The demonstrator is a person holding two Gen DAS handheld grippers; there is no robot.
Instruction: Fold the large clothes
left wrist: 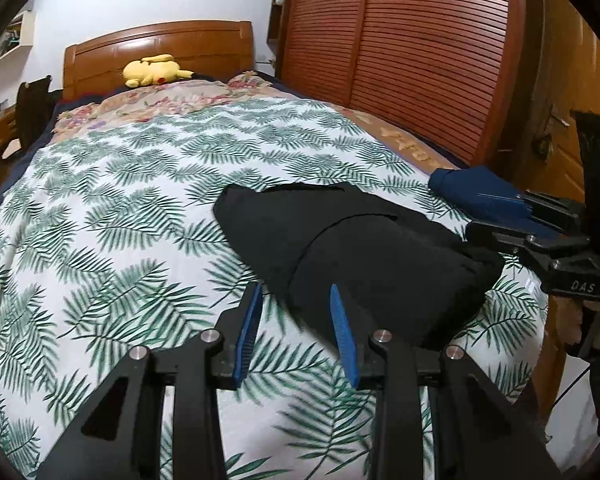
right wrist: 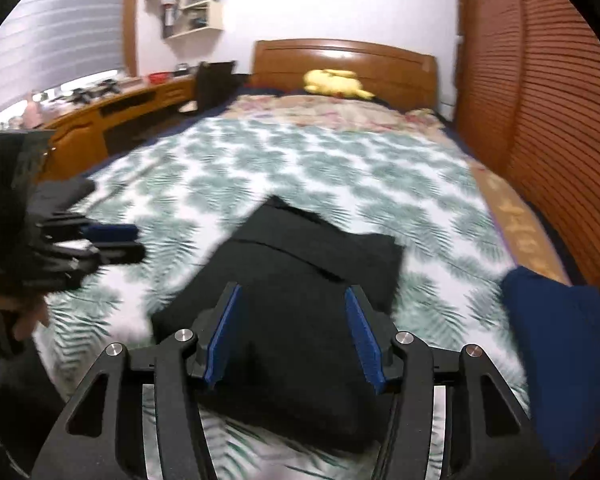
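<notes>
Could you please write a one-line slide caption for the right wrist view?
Right gripper, open and empty, above a folded black garment on the leaf-print bedspread, a navy garment beside it.

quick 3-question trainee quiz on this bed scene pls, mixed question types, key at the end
1. True or false: the black garment lies folded on the leaf-print bedspread.
2. Multiple choice: what sits by the headboard? A) a yellow plush toy B) a red pillow C) a laptop
3. Short answer: is either gripper clamped on cloth?

Key
1. True.
2. A, the yellow plush toy.
3. No. The left gripper and the right gripper both show blue fingers standing apart with nothing pinched. The navy garment lies untouched near the bed's edge.
</notes>
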